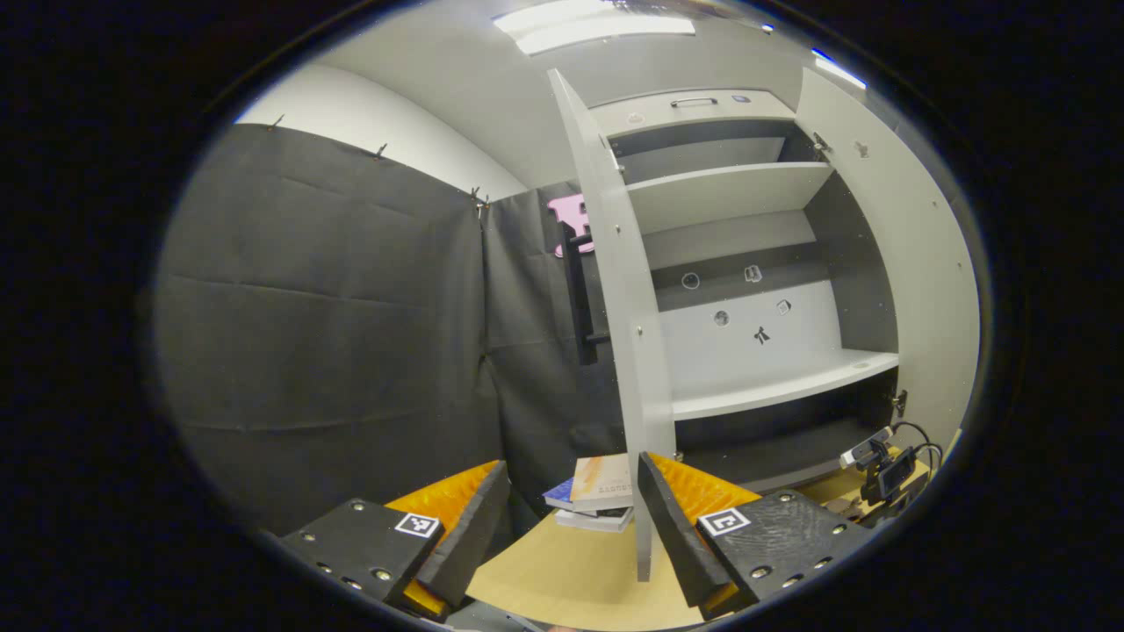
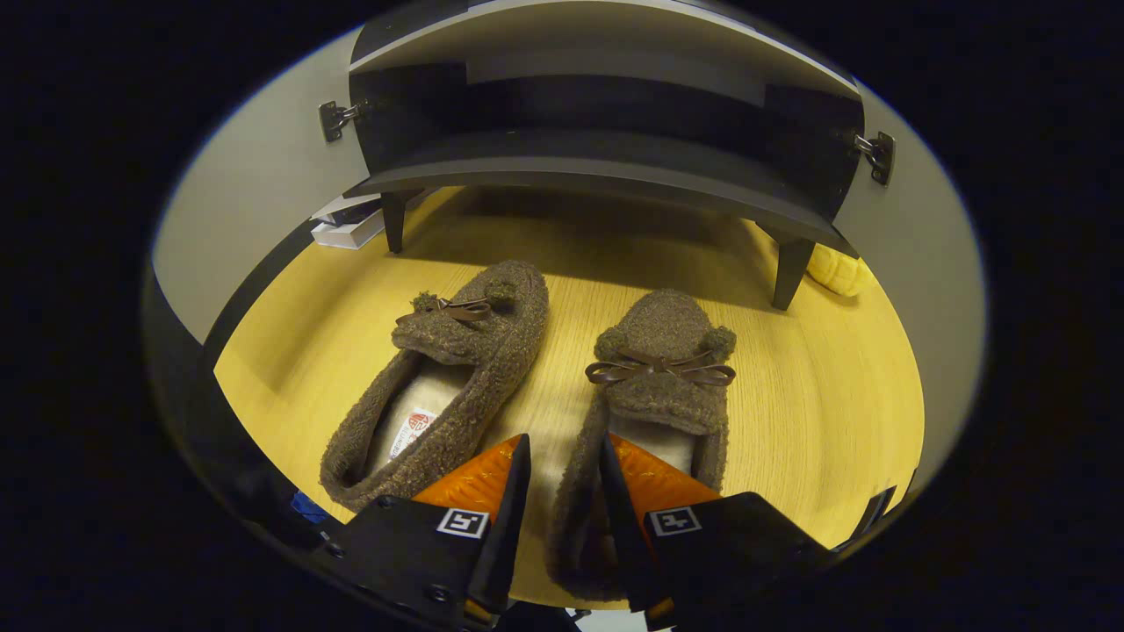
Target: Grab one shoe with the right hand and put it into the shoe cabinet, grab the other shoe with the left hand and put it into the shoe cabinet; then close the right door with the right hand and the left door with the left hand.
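With the right gripper [image 2: 562, 491] low over the desk [image 2: 825, 395], its fingers straddle the inner wall of the right shoe [image 2: 659, 386], one outside it, one in the opening, close together but whether they truly pinch it I cannot tell. The left shoe [image 2: 439, 377] lies just beside the right shoe, both toes pointing at the cabinet [image 2: 597, 167]. To do this well, I'd say bite deep on that soft wall, squeeze firmly, lift level, then clear the cabinet's low edge. Up by the cabinet's open left door [image 1: 628, 307], the left gripper [image 1: 571, 518] waits, fingers spread, holding nothing; bare shelves [image 1: 773, 382] ready.
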The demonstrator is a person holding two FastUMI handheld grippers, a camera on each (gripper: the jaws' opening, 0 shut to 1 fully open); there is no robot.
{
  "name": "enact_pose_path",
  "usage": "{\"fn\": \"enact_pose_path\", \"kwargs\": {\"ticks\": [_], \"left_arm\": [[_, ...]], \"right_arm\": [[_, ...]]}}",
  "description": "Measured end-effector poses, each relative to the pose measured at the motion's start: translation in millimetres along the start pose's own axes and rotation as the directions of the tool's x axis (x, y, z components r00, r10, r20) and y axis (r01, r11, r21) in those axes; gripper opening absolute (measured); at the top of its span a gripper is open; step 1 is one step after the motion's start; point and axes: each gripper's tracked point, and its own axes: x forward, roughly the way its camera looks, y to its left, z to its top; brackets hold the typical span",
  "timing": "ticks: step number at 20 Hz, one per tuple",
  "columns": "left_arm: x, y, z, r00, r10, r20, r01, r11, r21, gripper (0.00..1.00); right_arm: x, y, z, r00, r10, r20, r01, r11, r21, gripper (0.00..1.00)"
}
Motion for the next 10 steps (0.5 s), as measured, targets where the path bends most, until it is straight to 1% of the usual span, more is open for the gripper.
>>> {"fn": "enact_pose_path", "kwargs": {"ticks": [1, 2, 3, 4, 5, 6, 7, 8, 10], "left_arm": [[0, 0, 0, 1.0, 0.003, -0.001, -0.003, 1.0, -0.001, 0.97], [-1, 1, -1, 1.0, 0.004, -0.004, -0.004, 1.0, -0.002, 0.97], [-2, 1, -2, 1.0, 0.007, -0.008, -0.007, 1.0, -0.002, 0.97], [-3, 1, -2, 1.0, 0.006, -0.01, -0.006, 1.0, -0.004, 0.97], [-3, 1, -2, 1.0, 0.006, -0.01, -0.006, 1.0, -0.005, 0.97], [-3, 2, -3, 1.0, 0.008, -0.01, -0.008, 1.0, -0.008, 0.9], [-3, 1, -2, 1.0, 0.006, -0.009, -0.006, 1.0, -0.012, 0.97], [-4, 0, -3, 1.0, 0.003, -0.009, -0.003, 1.0, -0.015, 0.97], [-4, -1, -2, 1.0, -0.006, -0.006, 0.006, 1.0, -0.021, 0.98]], "right_arm": [[-11, -4, 2, 1.0, -0.013, 0.004, 0.012, 1.0, 0.014, 0.32], [-10, 0, 0, 1.0, -0.002, -0.001, 0.002, 0.999, 0.04, 0.18], [-7, -5, 0, 1.0, -0.005, 0.003, 0.005, 0.998, 0.055, 0.16], [-16, -5, 1, 1.0, 0.003, 0.008, -0.004, 0.995, 0.102, 0.16], [-12, -5, 0, 1.0, 0.013, -0.002, -0.012, 0.993, 0.116, 0.02], [-14, -8, 3, 1.0, 0.014, 0.007, -0.015, 0.991, 0.133, 0.02], [-16, -9, 4, 1.0, 0.016, 0.011, -0.017, 0.99, 0.143, 0.0], [-20, -11, 9, 1.0, 0.013, 0.026, -0.017, 0.988, 0.157, 0.02], [-31, -20, 18, 0.999, 0.018, 0.045, -0.026, 0.985, 0.171, 0.02]]}}
